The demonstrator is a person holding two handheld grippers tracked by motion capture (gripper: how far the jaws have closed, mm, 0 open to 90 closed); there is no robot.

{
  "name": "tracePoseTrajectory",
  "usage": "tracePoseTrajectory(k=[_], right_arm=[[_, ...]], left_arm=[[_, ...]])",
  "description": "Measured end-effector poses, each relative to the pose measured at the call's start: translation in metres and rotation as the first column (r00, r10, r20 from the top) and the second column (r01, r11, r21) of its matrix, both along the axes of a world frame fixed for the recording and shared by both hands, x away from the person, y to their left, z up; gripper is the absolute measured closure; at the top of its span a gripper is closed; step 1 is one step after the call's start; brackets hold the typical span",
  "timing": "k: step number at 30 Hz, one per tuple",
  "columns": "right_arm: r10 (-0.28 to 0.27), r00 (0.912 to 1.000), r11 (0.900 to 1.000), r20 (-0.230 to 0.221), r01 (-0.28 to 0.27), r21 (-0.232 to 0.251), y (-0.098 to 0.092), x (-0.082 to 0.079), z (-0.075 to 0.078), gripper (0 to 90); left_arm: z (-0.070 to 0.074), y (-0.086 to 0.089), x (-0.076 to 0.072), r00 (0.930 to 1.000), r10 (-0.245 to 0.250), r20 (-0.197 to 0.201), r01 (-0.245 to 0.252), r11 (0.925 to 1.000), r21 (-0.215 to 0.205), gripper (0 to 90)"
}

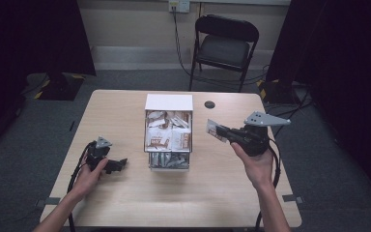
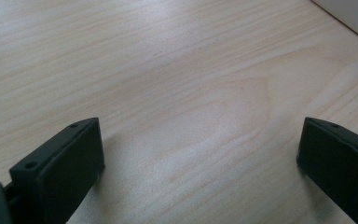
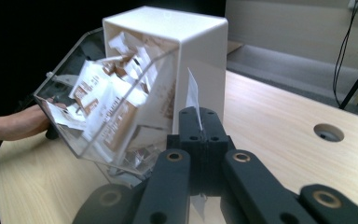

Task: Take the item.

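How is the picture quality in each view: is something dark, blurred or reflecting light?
High view: dim, dark at the sides, the table evenly lit. Left gripper view: the near jaws are soft, with faint shadows on the wood. Right gripper view: the clear dispenser front reflects light, and the near black linkage of the right hand-held gripper is slightly soft.

Fingers [image 3: 199,122] clamped on a thin white sachet [image 3: 193,100] (edge-on), beside clear sachet-filled dispenser [image 3: 121,107], wooden table [image 3: 279,116]
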State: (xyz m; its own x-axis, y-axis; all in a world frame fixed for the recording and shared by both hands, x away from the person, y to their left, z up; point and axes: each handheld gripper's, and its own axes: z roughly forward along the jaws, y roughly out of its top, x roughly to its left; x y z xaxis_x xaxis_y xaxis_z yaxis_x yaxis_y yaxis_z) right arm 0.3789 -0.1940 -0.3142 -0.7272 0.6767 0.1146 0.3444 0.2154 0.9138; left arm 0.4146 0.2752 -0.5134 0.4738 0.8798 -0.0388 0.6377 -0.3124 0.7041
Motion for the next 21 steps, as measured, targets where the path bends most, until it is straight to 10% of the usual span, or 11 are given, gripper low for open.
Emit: tracePoseTrajectory(k=[21], right_arm=[[-0.017,0.9968,1.0,-0.078,0.016,-0.014,-0.002,0.024,-0.036,90.0]], left_arm=[[0.0,0.0,0.0,1.0,-0.005,-0.003,0.005,1.0,-0.004,0.0]])
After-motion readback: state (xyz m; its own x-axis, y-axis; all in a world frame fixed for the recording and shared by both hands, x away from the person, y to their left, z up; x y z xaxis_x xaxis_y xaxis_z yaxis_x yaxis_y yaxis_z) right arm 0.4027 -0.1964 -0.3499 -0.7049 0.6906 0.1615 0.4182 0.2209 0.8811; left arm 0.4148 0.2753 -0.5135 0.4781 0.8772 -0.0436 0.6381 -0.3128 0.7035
